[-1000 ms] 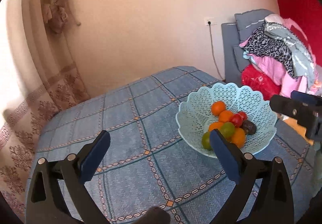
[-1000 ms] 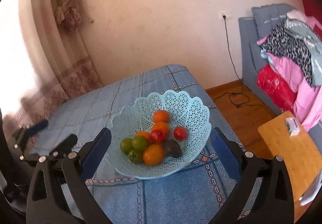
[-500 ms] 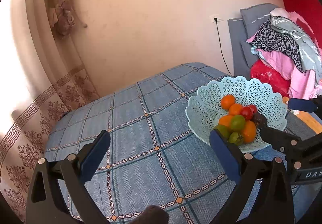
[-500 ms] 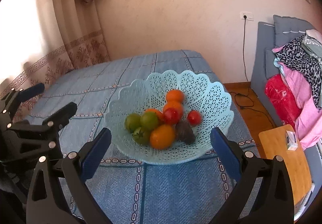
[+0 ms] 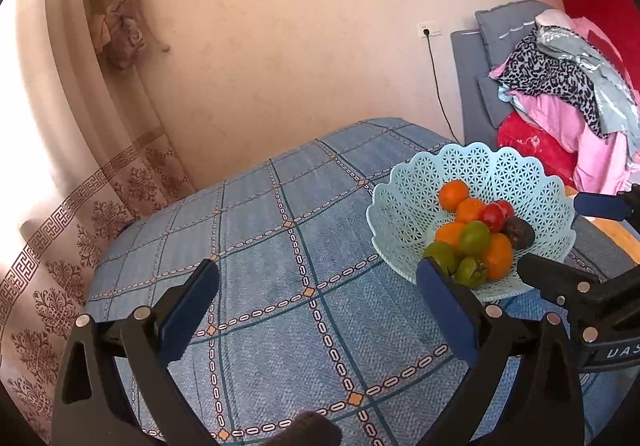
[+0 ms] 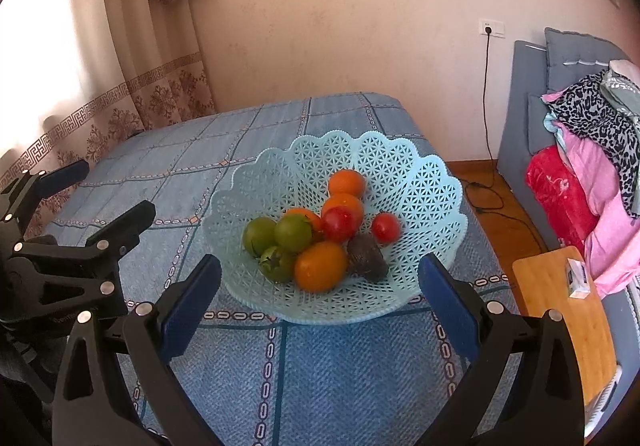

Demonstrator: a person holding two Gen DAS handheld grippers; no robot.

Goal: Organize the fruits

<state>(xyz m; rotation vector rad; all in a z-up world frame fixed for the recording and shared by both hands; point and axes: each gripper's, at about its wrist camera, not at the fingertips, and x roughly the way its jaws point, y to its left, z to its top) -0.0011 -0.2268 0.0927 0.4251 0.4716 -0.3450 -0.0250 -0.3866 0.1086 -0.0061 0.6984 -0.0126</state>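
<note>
Fruit sits heaped in our pale blue lattice plastic basket (image 6: 424, 181) on the blue checked tablecloth (image 5: 280, 286). Over the last second our right gripper (image 6: 320, 298) has closed in on it, jaws wide and empty; our left gripper (image 5: 318, 298), equally wide, has swung aside, so picking seems imminent.

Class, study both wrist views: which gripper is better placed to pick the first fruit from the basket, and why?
Probably the right gripper: open, it faces the basket squarely, the front orange fruit between its fingers. The left gripper, also open, points at bare tablecloth.
</note>
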